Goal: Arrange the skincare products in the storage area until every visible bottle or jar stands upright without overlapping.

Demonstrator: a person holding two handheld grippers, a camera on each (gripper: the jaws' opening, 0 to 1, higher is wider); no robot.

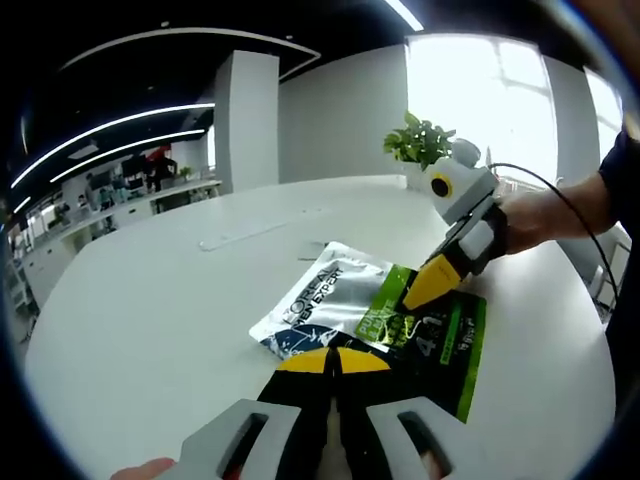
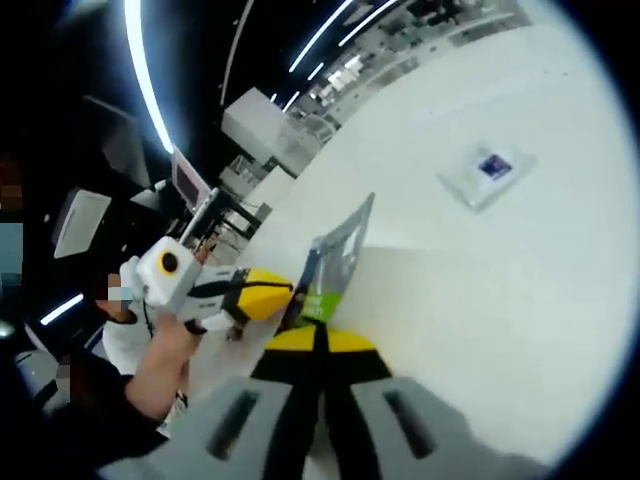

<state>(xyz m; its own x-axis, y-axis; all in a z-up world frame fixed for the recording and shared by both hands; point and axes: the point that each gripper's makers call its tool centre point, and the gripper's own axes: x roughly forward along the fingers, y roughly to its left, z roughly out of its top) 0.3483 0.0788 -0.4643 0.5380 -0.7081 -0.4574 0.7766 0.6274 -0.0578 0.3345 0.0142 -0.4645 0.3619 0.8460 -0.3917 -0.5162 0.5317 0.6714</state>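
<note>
Two flat sachets overlap on the white table (image 1: pixel 150 330): a silver sachet (image 1: pixel 320 295) with dark lettering and, partly over it, a green and black sachet (image 1: pixel 440 335). My left gripper (image 1: pixel 332 360) has its yellow-tipped jaws pressed together at the sachets' near edge, apparently on the silver one. My right gripper (image 1: pixel 415 295) comes in from the right, shut on the far edge of the green sachet. In the right gripper view both sachets show edge-on: the green sachet (image 2: pixel 320 305) rises from my right gripper (image 2: pixel 320 340), the silver sachet (image 2: pixel 345 245) lies behind it, and the left gripper (image 2: pixel 280 295) meets them from the left.
A potted plant (image 1: pixel 420 145) stands at the table's far side. A flat clear strip (image 1: pixel 255 232) lies mid-table. A small clear packet with a blue label (image 2: pixel 487 170) lies farther out. A person's hand (image 1: pixel 545 215) holds the right gripper. Desks line the room behind.
</note>
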